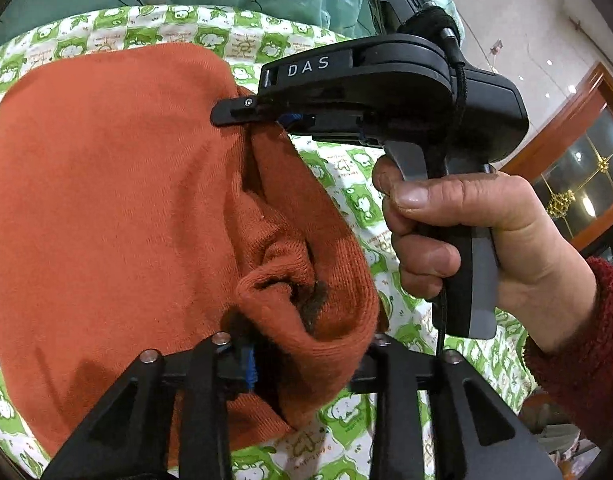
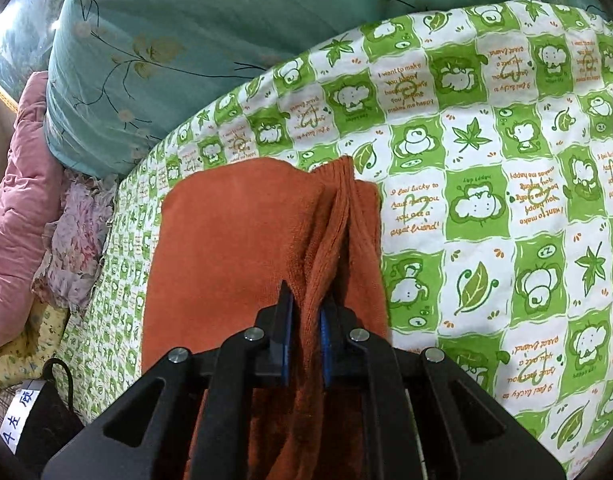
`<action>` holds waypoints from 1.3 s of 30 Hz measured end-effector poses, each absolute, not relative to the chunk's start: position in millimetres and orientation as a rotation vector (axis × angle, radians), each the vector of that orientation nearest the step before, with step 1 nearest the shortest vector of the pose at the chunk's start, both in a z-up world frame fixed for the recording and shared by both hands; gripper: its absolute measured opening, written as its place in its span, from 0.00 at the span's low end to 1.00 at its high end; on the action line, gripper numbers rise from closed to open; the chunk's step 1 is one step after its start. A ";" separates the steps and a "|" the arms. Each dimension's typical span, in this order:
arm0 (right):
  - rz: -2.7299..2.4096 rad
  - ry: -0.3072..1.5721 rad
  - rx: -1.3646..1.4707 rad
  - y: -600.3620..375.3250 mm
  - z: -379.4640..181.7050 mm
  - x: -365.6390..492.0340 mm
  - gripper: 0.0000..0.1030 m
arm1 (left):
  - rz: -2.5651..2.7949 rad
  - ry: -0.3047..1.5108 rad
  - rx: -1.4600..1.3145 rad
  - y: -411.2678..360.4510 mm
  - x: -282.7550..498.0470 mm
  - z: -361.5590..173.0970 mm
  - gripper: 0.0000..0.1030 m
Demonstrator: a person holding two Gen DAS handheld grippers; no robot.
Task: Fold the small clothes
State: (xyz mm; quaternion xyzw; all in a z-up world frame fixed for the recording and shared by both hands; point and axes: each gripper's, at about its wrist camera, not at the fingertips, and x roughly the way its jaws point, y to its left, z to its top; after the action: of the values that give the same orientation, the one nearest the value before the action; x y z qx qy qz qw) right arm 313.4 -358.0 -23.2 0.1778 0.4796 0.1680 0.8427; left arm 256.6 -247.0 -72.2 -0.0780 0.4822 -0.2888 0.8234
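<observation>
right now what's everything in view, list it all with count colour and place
orange garment: one, rust orange, lying on the patterned sheet, right edge bunched upward
patterned sheet: one, green and white cartoon checks, spread under the garment
teal quilt: one, teal with a leaf print, heaped behind the sheet
pink padded cloth: one, dusty pink, far left
floral cloth: one, pale pink floral, crumpled beside the pink one
wooden cabinet: one, brown with glass, far right background
right tool: black, shut on the garment's bunched fold
left tool: black, jaws apart around the fold
right hand: one, red fleece sleeve, gripping the right tool's handle
</observation>
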 end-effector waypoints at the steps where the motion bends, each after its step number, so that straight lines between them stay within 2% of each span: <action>1: 0.348 1.017 0.377 -359.0 -22.8 312.2 0.13 | -0.614 1.033 -0.165 -246.9 255.6 -72.1 0.46; 2: 0.340 1.017 0.375 -359.8 -21.8 311.3 0.14 | -0.607 1.041 -0.165 -245.4 252.7 -71.1 0.52; 5: 0.305 1.004 0.361 -362.7 -15.4 304.0 0.23 | -0.613 1.048 -0.192 -237.4 244.3 -66.8 0.53; 9: 0.258 0.997 0.359 -366.7 -6.6 290.6 0.29 | -0.604 1.040 -0.208 -221.0 232.6 -56.9 0.59; 11: 0.249 0.984 0.394 -370.7 -1.2 279.1 0.49 | -0.582 1.036 -0.216 -207.5 226.2 -52.0 0.62; 13: 0.243 0.951 0.419 -373.6 4.8 265.4 0.61 | -0.553 1.032 -0.225 -193.4 222.5 -49.7 0.63; 15: 0.235 0.936 0.418 -374.2 8.3 254.0 0.63 | -0.509 1.033 -0.244 -172.2 219.5 -47.0 0.65; 19: 0.223 0.948 0.427 -375.8 3.6 244.8 0.73 | -0.417 1.042 -0.301 -129.7 222.7 -50.1 0.71; 30: 0.286 1.053 0.438 -362.0 -26.5 250.8 0.78 | -0.318 1.114 -0.540 -69.2 271.8 -86.1 0.73; 39: 0.325 1.112 0.439 -355.0 -50.7 267.1 0.77 | -0.315 1.098 -0.550 -88.2 314.4 -110.5 0.70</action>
State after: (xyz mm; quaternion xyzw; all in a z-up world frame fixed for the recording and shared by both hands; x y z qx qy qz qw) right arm 267.1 -355.0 -50.7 0.2058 0.5213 0.1521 0.8141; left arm 314.4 -88.2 -110.5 -0.2568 0.5128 -0.1470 0.8059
